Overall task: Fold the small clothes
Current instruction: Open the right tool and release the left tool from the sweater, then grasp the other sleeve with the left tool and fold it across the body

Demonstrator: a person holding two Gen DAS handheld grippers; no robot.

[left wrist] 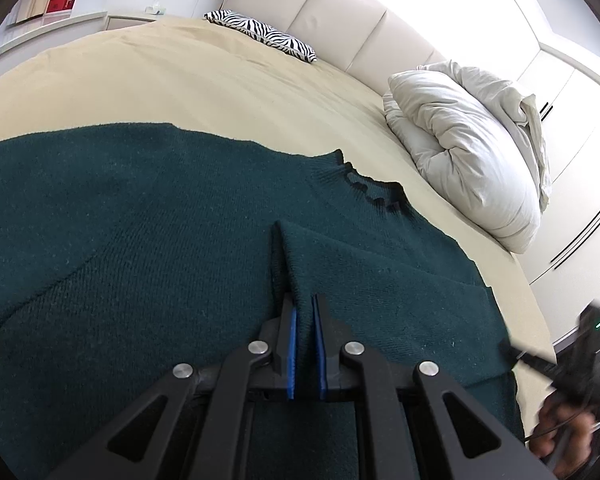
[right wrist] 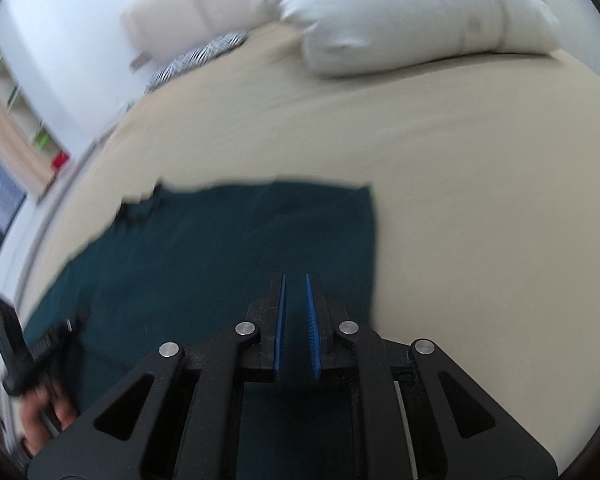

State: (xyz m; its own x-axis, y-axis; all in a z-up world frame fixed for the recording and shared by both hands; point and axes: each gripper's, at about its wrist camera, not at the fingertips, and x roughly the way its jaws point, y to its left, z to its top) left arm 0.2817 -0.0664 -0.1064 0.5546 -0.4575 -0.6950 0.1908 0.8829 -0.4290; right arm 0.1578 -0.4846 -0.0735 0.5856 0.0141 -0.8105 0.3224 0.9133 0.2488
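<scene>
We saw the dark green sweater (left wrist: 140, 220) spread flat on the beige bed (left wrist: 180, 72), collar (left wrist: 364, 184) towards the headboard (left wrist: 340, 12), length running left to right. Our left gripper (left wrist: 304, 308) pinched a raised fold; our right gripper (right wrist: 296, 280) hovered, jaws slightly parted, empty.

One dark green sweater (left wrist: 140, 220). One bed (left wrist: 180, 80). One zebra-print pillow (left wrist: 260, 34). One white duvet bundle (left wrist: 468, 152). Two grippers, left (left wrist: 303, 304) and right (right wrist: 295, 280).

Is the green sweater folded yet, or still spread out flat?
Partly folded. The green sweater lies spread on the bed, with one strip doubled over its middle; the left gripper pinches that strip's edge.
</scene>
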